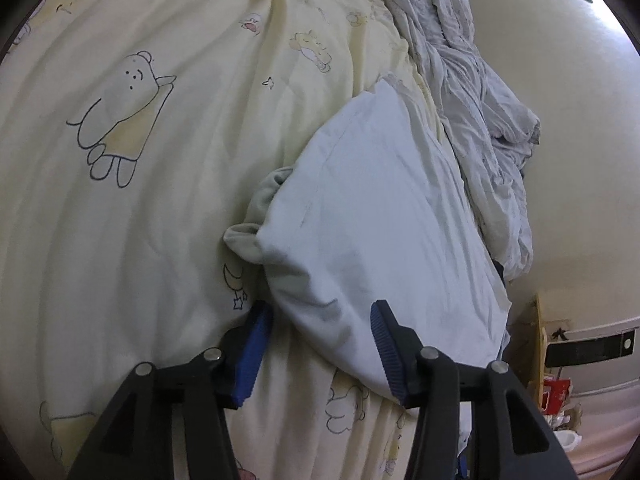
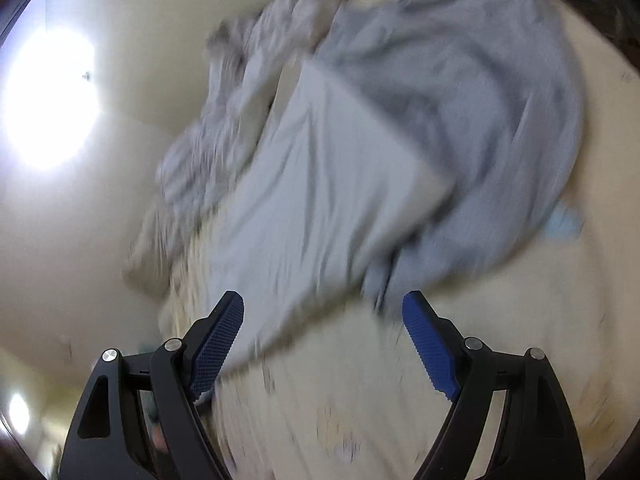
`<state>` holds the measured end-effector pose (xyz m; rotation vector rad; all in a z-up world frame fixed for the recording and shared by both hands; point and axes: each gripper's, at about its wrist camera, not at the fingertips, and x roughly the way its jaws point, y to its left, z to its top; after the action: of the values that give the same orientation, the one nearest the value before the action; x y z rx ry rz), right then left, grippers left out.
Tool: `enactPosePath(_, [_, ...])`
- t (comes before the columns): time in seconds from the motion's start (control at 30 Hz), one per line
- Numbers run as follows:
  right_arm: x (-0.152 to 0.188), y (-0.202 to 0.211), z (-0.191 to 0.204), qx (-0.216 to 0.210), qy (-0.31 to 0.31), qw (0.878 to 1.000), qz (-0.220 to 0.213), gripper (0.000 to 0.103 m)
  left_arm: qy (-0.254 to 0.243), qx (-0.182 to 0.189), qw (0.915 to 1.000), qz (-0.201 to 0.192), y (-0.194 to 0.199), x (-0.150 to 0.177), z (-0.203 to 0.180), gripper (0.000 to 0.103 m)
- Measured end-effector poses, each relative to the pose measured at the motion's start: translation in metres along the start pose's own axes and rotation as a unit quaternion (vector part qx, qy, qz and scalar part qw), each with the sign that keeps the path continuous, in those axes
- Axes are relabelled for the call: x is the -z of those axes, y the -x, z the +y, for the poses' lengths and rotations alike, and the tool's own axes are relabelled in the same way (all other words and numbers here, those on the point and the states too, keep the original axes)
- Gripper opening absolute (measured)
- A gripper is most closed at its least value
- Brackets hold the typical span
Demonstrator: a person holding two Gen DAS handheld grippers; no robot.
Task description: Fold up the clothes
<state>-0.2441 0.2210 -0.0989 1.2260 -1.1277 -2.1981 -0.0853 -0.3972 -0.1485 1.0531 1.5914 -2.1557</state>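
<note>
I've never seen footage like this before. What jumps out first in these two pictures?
The pale blue folded garment lies in the middle of a cream bedspread printed with cartoon bears. At the bottom of the view, the left gripper sits open with its blue pads on either side of the garment's near edge. The right wrist view is blurred; its right gripper is open too, and a crumpled grey cloth lies beyond.

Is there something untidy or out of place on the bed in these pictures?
Yes. A crumpled grey-white garment lies bunched along the edge of the bedspread, unfolded. The folded pale blue garment looks neat, but a cream cloth sticks out from under its left edge.
</note>
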Motion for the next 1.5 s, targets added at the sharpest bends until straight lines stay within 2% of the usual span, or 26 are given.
enactPosePath(0.2, [-0.037,-0.014,-0.04,0.012,-0.058,0.998,-0.006,0.085,0.024,0.011,0.9994,-0.022,-0.003,-0.009,0.008,0.053])
enactPosePath(0.37, [-0.048,-0.035,-0.037,-0.004,-0.048,0.999,0.017,0.086,0.023,0.01,0.9993,-0.03,-0.004,-0.012,0.007,0.053])
enactPosePath(0.43, [-0.048,-0.044,-0.031,0.005,-0.037,0.999,0.028,0.086,0.013,0.006,0.9994,-0.03,-0.005,-0.012,0.003,0.053])
enactPosePath(0.47, [-0.048,-0.049,-0.028,0.01,-0.032,0.999,0.033,0.084,0.006,0.0,0.9995,-0.032,-0.005,-0.012,0.001,0.047])
enactPosePath(0.5, [-0.047,-0.052,-0.025,0.015,-0.026,0.999,0.037,0.07,-0.002,-0.012,0.9993,-0.035,-0.005,-0.012,-0.001,0.039])
enactPosePath(0.53, [-0.045,-0.051,-0.023,0.024,-0.018,0.999,0.037,0.053,-0.007,-0.022,0.999,-0.038,-0.004,-0.012,-0.001,0.024])
enactPosePath(0.57, [-0.042,-0.05,-0.021,0.035,-0.01,0.999,0.035,0.015,-0.009,-0.027,0.9988,-0.041,-0.003,-0.012,-0.001,0.017])
enactPosePath(0.6, [-0.04,-0.049,-0.019,0.046,-0.003,0.998,0.034,0.007,-0.011,-0.032,0.9985,-0.044,-0.002,-0.012,-0.001,0.014])
enactPosePath(0.63, [-0.039,-0.047,-0.017,0.054,0.005,0.998,0.029,0.005,-0.013,-0.037,0.9981,-0.047,-0.001,-0.012,-0.001,0.008])
enactPosePath(0.73, [-0.042,-0.033,-0.011,0.046,0.019,0.999,-0.003,0.004,-0.035,-0.035,0.9962,-0.071,0.012,-0.012,-0.009,0.005])
enactPosePath(0.87, [-0.053,-0.018,0.02,0.016,0.049,0.998,-0.03,0.003,-0.068,-0.008,0.9926,-0.1,0.032,-0.01,-0.024,0.004])
enactPosePath(1.0, [-0.064,-0.006,0.039,-0.017,0.04,0.997,-0.057,0.003,-0.058,0.024,0.9921,-0.109,0.048,-0.014,-0.027,0.004])
enactPosePath(1.07, [-0.067,0.004,0.046,-0.035,0.032,0.997,-0.068,0.003,-0.068,0.043,0.9897,-0.118,0.063,-0.016,-0.04,0.004])
enactPosePath(1.2, [-0.076,0.039,0.078,-0.073,0.038,0.992,-0.095,0.003,-0.098,0.076,0.9817,-0.144,0.104,-0.022,-0.087,0.004])
enactPosePath(1.33, [-0.085,0.075,0.11,-0.111,0.044,0.985,-0.122,0.003,-0.109,0.13,0.9704,-0.171,0.155,-0.023,-0.134,0.004])
enactPosePath(1.5, [-0.082,0.152,0.159,-0.153,0.074,0.973,-0.156,0.002,-0.132,0.186,0.9552,-0.188,0.219,-0.007,-0.178,0.004])
